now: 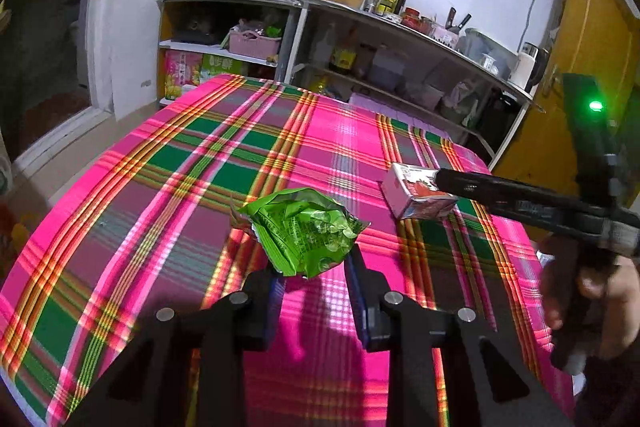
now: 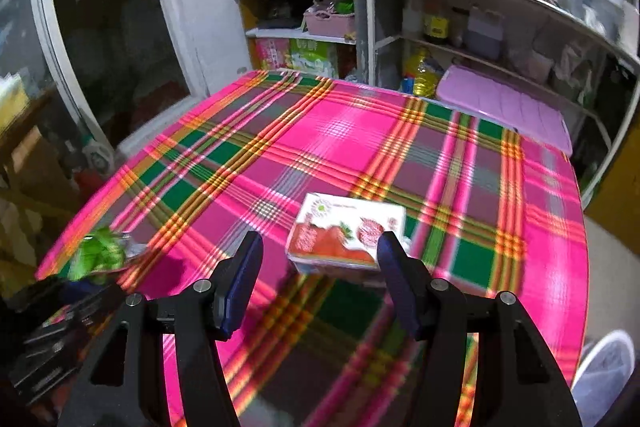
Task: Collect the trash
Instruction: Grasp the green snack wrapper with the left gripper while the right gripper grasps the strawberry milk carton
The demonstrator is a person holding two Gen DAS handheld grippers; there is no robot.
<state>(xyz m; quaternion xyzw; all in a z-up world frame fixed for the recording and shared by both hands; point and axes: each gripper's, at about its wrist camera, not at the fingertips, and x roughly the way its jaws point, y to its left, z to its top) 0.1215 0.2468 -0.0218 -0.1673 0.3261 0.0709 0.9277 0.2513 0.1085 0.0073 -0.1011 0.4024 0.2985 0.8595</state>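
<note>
A crumpled green snack wrapper lies on the pink plaid tablecloth. My left gripper is open, its blue pads on either side of the wrapper's near end. A red and white carton lies on the cloth to the right; it also shows in the left wrist view. My right gripper is open, its right finger beside the carton's right end, and its fingers reach the carton from the right. The wrapper also shows in the right wrist view, blurred, with the left gripper at it.
Shelves with bottles, a pot and boxes stand behind the table. A lilac tray lies past the far table edge. A white fan or bin stands at the lower right. A yellow door is to the right.
</note>
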